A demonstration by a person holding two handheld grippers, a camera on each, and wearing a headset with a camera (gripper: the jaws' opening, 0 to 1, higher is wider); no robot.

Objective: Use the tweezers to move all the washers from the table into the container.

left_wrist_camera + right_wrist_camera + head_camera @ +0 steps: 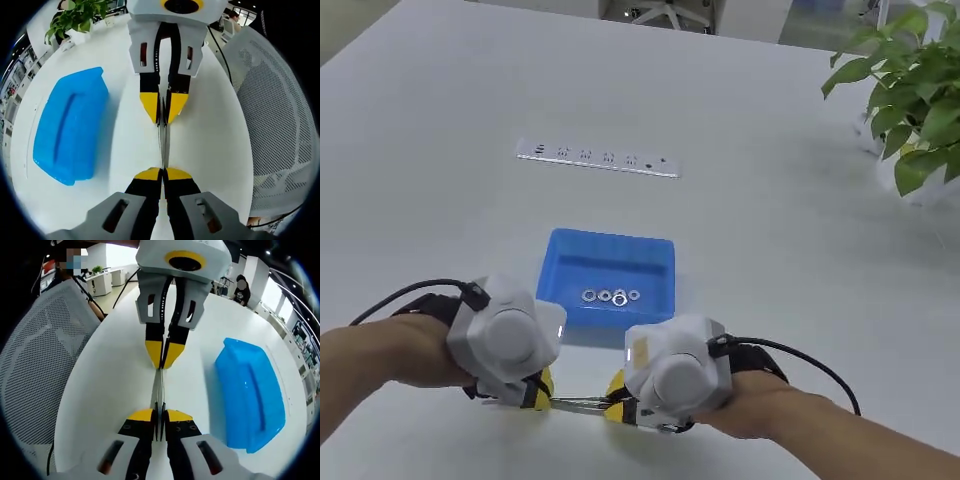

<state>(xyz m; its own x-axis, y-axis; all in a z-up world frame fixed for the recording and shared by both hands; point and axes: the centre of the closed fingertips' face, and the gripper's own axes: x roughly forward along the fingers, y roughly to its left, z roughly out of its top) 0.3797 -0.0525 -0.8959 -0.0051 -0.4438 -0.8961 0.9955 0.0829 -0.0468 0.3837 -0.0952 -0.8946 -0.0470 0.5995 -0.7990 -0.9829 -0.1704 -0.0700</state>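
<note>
A blue container (610, 262) stands on the white table just beyond my hands, with several metal washers (610, 296) lying in a row on its floor. Thin metal tweezers (578, 403) span the gap between my two grippers near the table's front edge. My left gripper (538, 390) is shut on one end and my right gripper (618, 407) is shut on the other, tips facing each other. In the left gripper view the tweezers (162, 145) run from my left gripper (162, 174) to the right gripper (163, 109), with the container (70, 125) alongside. The right gripper view mirrors this: tweezers (158, 387), right gripper (160, 415), container (250, 395).
A white power strip (597, 160) lies farther back on the table. A green potted plant (910, 90) stands at the far right. A grey mesh chair (280, 125) sits off the table's near edge. Cables trail from both grippers.
</note>
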